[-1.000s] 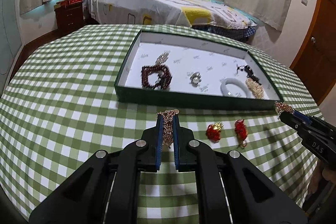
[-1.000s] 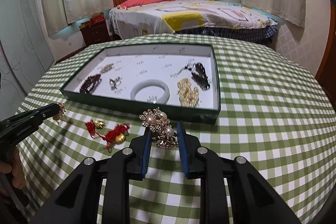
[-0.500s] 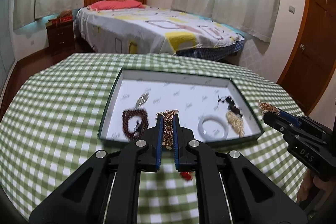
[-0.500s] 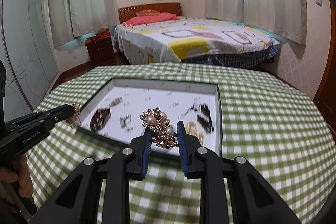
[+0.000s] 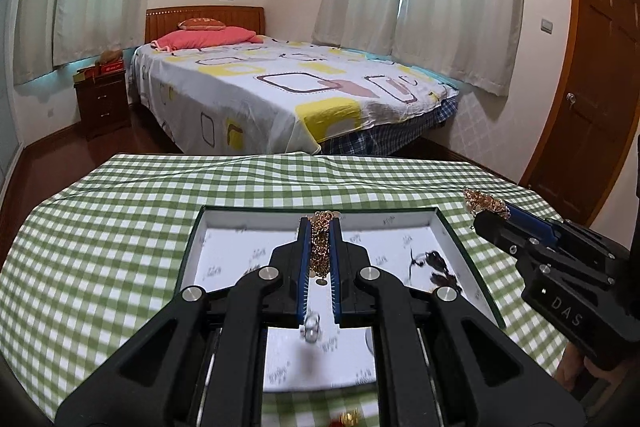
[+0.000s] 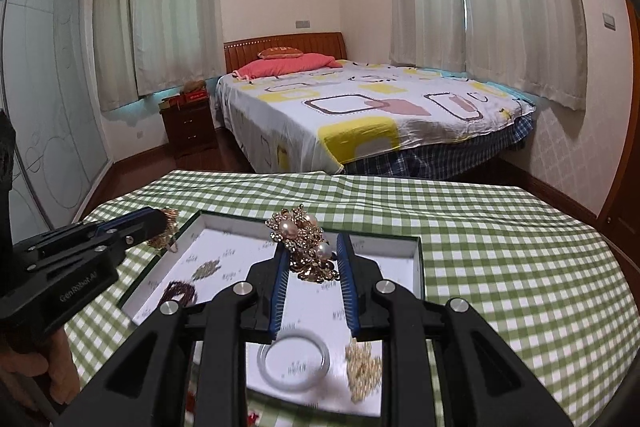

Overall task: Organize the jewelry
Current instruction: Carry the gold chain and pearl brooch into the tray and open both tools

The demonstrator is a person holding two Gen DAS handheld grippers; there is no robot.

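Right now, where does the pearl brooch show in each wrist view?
Left wrist: pearl brooch at right, on the right tool's tip, beside the tray.
Right wrist: pearl brooch centre, clamped in the tool.
Shared landmark: green-walled tray.

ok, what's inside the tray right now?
In the tray: white bangle, gold bead chain, dark red bracelet, small gold piece, dark hair clip, ring. Both grippers cover part of the floor.

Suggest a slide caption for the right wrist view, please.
Right tongs hold a pearl brooch above the jewelry tray.
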